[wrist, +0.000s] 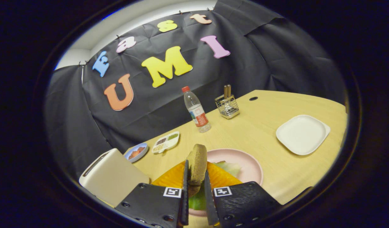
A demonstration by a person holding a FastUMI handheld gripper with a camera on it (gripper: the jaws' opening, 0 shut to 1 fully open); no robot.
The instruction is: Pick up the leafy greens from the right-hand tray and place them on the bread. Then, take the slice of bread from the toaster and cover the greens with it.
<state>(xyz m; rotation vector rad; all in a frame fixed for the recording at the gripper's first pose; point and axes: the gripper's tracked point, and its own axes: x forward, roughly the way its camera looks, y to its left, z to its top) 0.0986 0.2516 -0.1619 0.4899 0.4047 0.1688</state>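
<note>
My gripper (196, 177) is shut on a brown slice of bread (197, 163), which stands on edge between the two fingers and sticks out ahead of them. Under it lies a pink plate (248, 164) with an orange slice (221, 179) and pale leafy greens (229, 167) on top; a green leaf (197, 201) also shows down between the fingers. The cream toaster (110, 177) stands just left of the fingers, with its slot on top.
A white square tray (302, 134) sits to the right on the wooden table (261, 126). Beyond the plate are a water bottle (197, 110), a wire utensil holder (227, 106), a divided dish of seeds (166, 142) and a small blue bowl (136, 152).
</note>
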